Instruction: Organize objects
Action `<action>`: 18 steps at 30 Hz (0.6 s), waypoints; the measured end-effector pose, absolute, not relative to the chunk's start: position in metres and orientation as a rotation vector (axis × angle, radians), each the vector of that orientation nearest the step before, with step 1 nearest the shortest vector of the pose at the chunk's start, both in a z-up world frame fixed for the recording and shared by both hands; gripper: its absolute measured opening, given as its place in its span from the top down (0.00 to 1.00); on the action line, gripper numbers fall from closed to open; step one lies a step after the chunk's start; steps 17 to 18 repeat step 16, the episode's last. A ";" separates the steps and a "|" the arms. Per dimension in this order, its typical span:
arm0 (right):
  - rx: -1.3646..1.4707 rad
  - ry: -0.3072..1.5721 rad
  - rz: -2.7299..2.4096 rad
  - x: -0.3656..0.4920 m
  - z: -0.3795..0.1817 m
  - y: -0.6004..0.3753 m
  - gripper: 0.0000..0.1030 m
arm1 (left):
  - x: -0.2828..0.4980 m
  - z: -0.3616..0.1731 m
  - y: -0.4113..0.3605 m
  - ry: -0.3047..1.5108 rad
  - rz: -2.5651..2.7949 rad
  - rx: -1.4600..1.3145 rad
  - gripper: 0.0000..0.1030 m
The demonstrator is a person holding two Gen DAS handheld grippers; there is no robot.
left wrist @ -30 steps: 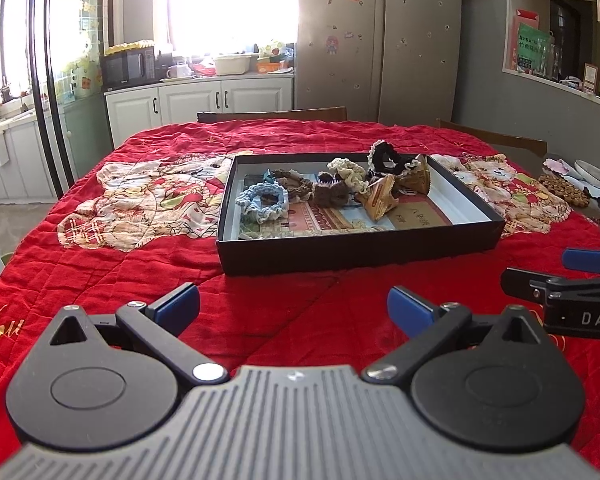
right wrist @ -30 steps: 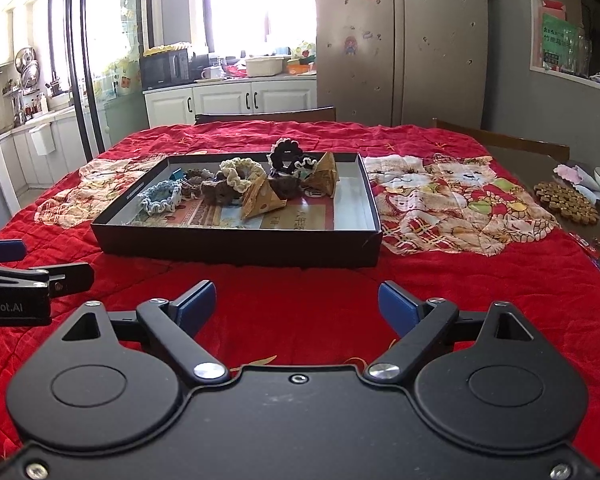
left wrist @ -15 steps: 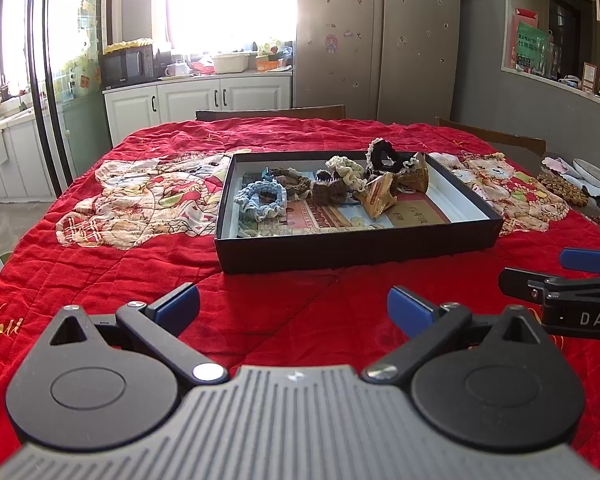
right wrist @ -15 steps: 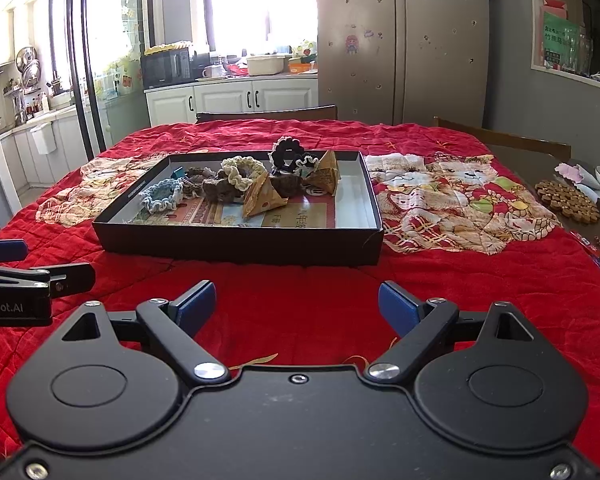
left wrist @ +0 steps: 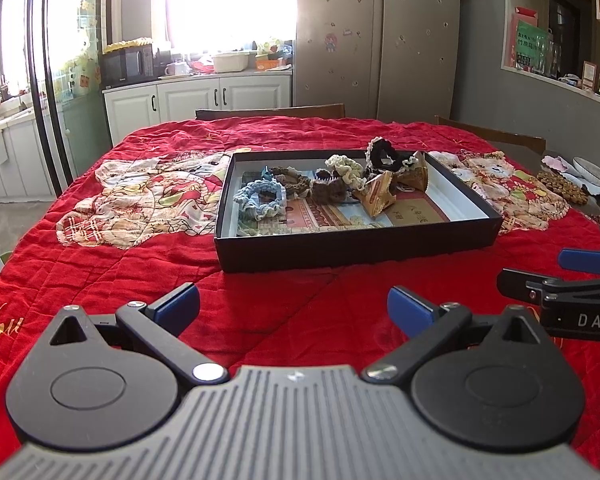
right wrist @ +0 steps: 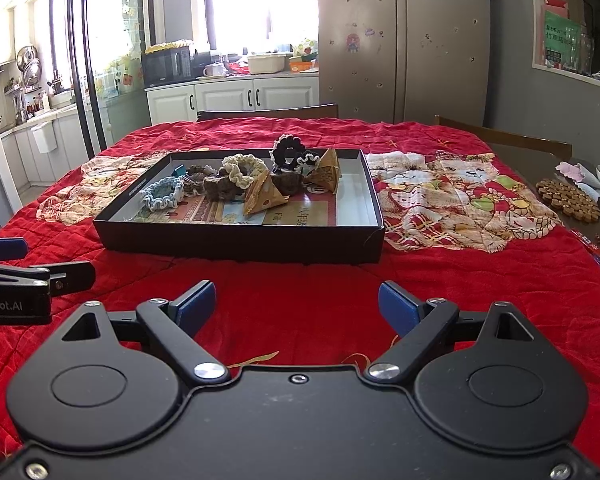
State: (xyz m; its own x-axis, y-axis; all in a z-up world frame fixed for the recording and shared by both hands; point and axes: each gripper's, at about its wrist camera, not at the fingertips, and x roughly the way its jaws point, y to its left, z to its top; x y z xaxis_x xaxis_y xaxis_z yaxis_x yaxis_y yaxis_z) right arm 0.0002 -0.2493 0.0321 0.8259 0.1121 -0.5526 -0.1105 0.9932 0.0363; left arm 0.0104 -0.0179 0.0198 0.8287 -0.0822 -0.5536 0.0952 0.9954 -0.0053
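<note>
I hold my left gripper (left wrist: 294,306) and right gripper (right wrist: 296,306) level and side by side above the red cloth (left wrist: 100,264) on the worktop, both sets of fingers spread and empty. The black tray (right wrist: 236,242) of scrunchies (right wrist: 162,196) sits just ahead.

Red quilted cloth (right wrist: 300,280) with plaid bear patches, black tray (right wrist: 236,242) holding a light-blue scrunchie (right wrist: 162,196), cream scrunchie (right wrist: 242,170), black scrunchie (right wrist: 286,154), and tan pyramid packets (right wrist: 262,200).

Left gripper (right wrist: 8,276) reads "Robot.AI"; right gripper (left wrist: 572,280) "DAS".
</note>
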 end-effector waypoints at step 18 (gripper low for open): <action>0.003 0.600 0.127 0.000 0.028 -0.248 0.14 | 0.008 0.019 -0.022 0.589 -0.152 0.038 0.00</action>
